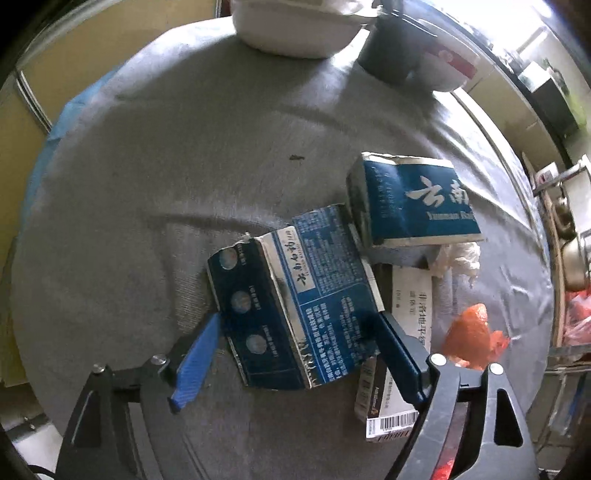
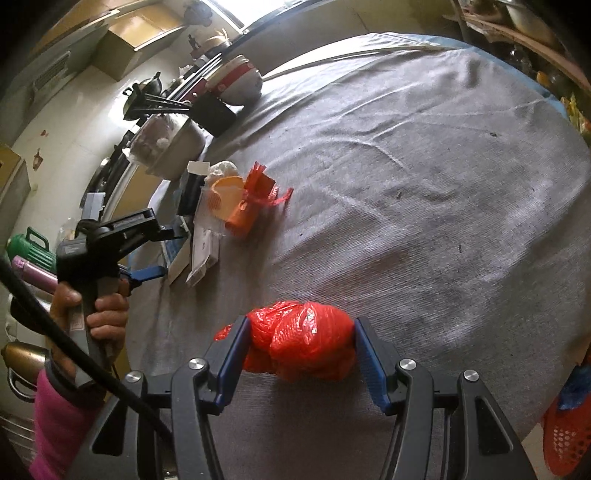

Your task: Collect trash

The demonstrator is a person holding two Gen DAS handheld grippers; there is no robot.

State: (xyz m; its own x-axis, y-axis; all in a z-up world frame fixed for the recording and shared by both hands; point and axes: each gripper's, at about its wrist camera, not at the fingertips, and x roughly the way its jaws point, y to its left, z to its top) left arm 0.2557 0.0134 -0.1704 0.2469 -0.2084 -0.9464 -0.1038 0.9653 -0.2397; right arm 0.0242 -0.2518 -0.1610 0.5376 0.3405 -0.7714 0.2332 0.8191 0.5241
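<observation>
A flattened blue carton (image 1: 295,299) lies on the grey tablecloth (image 1: 166,147). My left gripper (image 1: 297,319) stands open astride the carton, one blue finger at each side. Behind it stands a second blue box (image 1: 413,203), with a white medicine box (image 1: 399,373), a tissue wad (image 1: 458,258) and an orange scrap (image 1: 469,336) to the right. My right gripper (image 2: 301,343) is shut on a crumpled red plastic bag (image 2: 303,339) just above the cloth. The right wrist view also shows the left gripper (image 2: 166,251), held by a hand (image 2: 99,314) with a pink sleeve.
A white foam container (image 1: 295,26), a black cup (image 1: 391,55) and a red-and-white bowl (image 1: 447,62) stand at the far table edge. Near them is a clear lidded tub (image 2: 166,144). An orange and red scrap heap (image 2: 251,199) lies by the boxes. A red mesh bag (image 2: 569,424) hangs off the right.
</observation>
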